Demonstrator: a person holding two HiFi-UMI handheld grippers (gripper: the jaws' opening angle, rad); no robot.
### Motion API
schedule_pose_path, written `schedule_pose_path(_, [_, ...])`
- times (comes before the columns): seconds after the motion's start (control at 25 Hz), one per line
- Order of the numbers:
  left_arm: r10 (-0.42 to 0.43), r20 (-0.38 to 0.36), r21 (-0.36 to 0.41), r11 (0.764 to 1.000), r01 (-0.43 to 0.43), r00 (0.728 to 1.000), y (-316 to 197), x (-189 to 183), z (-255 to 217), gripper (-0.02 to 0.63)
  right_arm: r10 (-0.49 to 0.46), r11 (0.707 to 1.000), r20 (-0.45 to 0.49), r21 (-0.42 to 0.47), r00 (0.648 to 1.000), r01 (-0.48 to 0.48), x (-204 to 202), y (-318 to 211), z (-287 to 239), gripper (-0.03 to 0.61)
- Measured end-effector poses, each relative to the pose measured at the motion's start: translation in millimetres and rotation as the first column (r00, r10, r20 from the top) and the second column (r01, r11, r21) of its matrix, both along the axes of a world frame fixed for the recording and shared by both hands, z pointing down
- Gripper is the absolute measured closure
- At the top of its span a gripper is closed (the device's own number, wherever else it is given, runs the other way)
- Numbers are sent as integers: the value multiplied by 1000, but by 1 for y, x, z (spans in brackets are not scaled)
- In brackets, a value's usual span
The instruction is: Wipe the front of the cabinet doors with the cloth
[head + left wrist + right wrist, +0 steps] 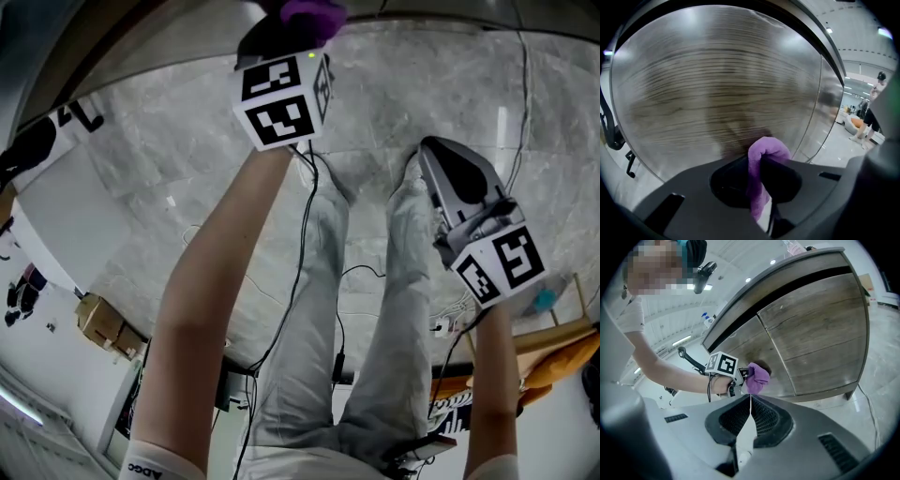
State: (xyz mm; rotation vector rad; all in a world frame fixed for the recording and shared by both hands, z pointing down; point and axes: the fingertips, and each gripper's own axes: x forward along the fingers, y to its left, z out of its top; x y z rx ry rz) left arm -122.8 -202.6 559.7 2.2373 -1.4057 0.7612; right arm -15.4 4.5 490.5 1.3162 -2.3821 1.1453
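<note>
Nearest, in the head view: pale trousers point(309, 375) and two bare forearms reaching forward over a grey stone-pattern floor point(169, 187), with black cables point(302, 253) hanging between the legs. Right forearm short of the left, held low and back; right gripper point(750, 401) with jaws closed together, nothing between them, aimed up toward the cabinet from a distance. Left forearm point(216, 281) stretched almost straight, wrist in line with the arm, marker cube point(281, 94) uppermost. Left gripper point(758, 164) clamped tight on a purple cloth point(765, 149), folded over the jaw tips with a tail hanging down between them. Cloth held at the wood-grain cabinet door point(717, 84), a dark shadow directly behind it; actual contact not confirmable. From the right gripper view: cloth on the left-hand door, just beside the vertical seam to the right-hand door point(820, 343), in the lower half of the panel. Farther off: dark recess point(787, 289) under the cabinet top, and a cardboard box point(101, 323) on the floor well apart from the legs.
</note>
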Motion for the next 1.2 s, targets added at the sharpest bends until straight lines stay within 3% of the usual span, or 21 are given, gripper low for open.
schedule_pose_path(0.24, [11, 55, 3, 1000, -11, 998, -8, -87, 8, 568, -28, 1000, 16, -5, 999, 28, -73, -11, 7, 551])
schedule_pose_path(0.44, [14, 70, 7, 1000, -14, 997, -10, -131, 9, 568, -69, 998, 20, 0, 997, 69, -116, -24, 7, 551])
schedule_pose_path(0.6, [-41, 70, -5, 999, 41, 997, -16, -167, 12, 568, -94, 996, 26, 15, 995, 93, -139, -42, 3, 551])
schedule_pose_path(0.8, [-177, 107, -21, 983, 180, 978, -17, -221, 18, 568, -124, 992, 23, 23, 992, 124, -145, -47, -1, 551])
schedule_pose_path(0.92, [-194, 160, -2, 980, 197, 968, -17, -241, 18, 568, -142, 990, 22, 17, 990, 141, -141, -47, 1, 551])
schedule_pose_path(1.08, [-250, 179, 12, 968, 252, 951, -12, -250, 20, 568, -151, 989, 31, 6, 988, 151, -132, -41, 8, 551])
schedule_pose_path(1.2, [-257, 188, -3, 965, 262, 948, 3, -232, 25, 568, -168, 986, 42, 2, 985, 168, -120, -34, 10, 551])
